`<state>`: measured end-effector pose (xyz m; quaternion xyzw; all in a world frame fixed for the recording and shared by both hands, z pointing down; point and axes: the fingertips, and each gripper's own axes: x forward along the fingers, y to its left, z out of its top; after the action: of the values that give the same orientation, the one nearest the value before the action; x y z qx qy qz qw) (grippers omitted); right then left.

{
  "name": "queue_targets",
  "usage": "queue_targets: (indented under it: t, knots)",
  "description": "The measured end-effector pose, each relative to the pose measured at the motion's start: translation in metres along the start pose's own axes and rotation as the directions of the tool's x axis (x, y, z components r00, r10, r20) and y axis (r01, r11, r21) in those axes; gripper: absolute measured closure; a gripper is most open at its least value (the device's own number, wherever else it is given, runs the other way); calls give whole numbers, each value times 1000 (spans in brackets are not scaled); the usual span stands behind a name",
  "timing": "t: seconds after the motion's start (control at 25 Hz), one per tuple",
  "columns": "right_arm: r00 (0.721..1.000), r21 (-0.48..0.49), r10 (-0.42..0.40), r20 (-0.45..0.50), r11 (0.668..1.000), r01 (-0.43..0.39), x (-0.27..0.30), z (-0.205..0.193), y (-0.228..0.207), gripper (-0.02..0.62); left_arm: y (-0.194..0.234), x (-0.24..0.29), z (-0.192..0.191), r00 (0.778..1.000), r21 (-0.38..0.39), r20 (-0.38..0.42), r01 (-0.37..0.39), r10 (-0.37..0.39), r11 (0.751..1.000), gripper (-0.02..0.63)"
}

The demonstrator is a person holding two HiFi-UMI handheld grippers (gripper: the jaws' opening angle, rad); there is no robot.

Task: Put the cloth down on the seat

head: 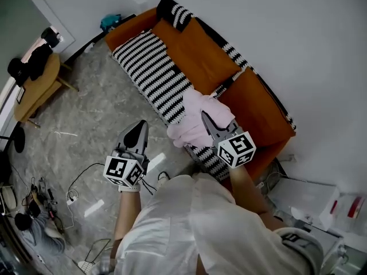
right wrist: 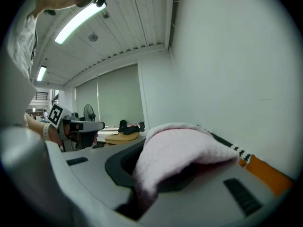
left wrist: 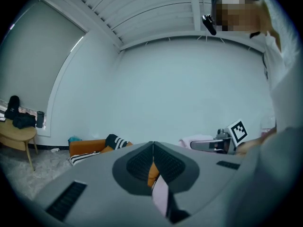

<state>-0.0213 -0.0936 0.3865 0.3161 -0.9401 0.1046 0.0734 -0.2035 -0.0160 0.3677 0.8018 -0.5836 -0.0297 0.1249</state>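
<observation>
A pink cloth (head: 194, 125) hangs bunched over the front part of the sofa seat (head: 150, 67), which is covered by a black-and-white striped throw. My right gripper (head: 205, 117) is shut on the cloth's top; in the right gripper view the cloth (right wrist: 182, 150) drapes over and fills the jaws. Orange back cushions (head: 198, 53) stand behind it. Off to the left my left gripper (head: 139, 126) hangs over the floor, shut with nothing in it; in the left gripper view its pads (left wrist: 142, 162) meet at the tip. That view also shows the right gripper (left wrist: 213, 145) with the cloth (left wrist: 196, 139).
A round wooden table (head: 34, 87) with dark items stands at the left. Cables and a power strip (head: 71, 196) lie on the marbled floor. White boxes (head: 318, 202) sit to the right of the sofa. The wall runs close behind the sofa.
</observation>
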Motion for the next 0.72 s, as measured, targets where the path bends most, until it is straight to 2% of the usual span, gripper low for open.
queue_targets:
  t: [0.16, 0.32, 0.52, 0.72]
  knots:
    - [999, 102, -52, 2, 993, 52, -3, -22, -25, 541, -9, 14, -10, 999, 9, -35, 27, -26, 1000, 589]
    - [992, 194, -126, -19, 973, 128, -15, -49, -58, 541, -26, 34, -20, 995, 18, -74, 75, -74, 997, 589]
    - [969, 192, -235, -81, 950, 246, -41, -90, -94, 540, -52, 66, -44, 982, 13, -115, 150, -147, 989, 589]
    - [922, 202, -355, -153, 902, 380, -82, -132, -143, 540, -86, 106, -78, 961, -18, -165, 221, -221, 975, 589]
